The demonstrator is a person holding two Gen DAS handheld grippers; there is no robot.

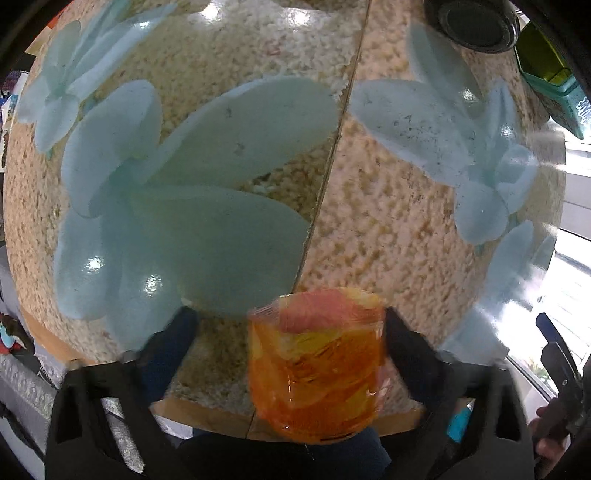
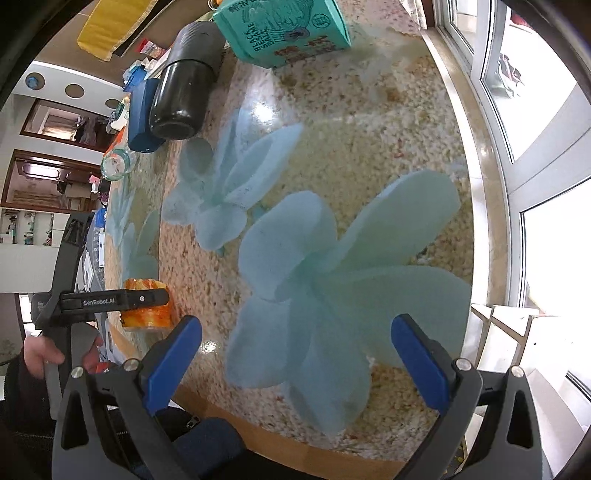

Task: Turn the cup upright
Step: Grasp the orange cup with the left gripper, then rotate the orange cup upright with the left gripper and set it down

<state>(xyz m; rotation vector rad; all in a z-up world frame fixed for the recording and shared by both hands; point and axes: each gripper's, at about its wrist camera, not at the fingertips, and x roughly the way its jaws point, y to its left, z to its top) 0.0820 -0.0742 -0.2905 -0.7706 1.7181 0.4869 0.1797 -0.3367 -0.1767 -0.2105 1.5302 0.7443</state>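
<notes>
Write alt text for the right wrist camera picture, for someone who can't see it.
An open blue-padded gripper hovers over a glossy speckled table patterned with pale blue flowers. At the left edge, another gripper reaches an orange cup. Farther back are a black cylinder, a teal box and a clear glass.

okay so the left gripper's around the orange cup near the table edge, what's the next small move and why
Probably close the left gripper on the orange cup. Its fingers stand wide with the cup between them, nearer the right finger, and a clear gap on the other side. The right gripper is open, over bare table.
</notes>
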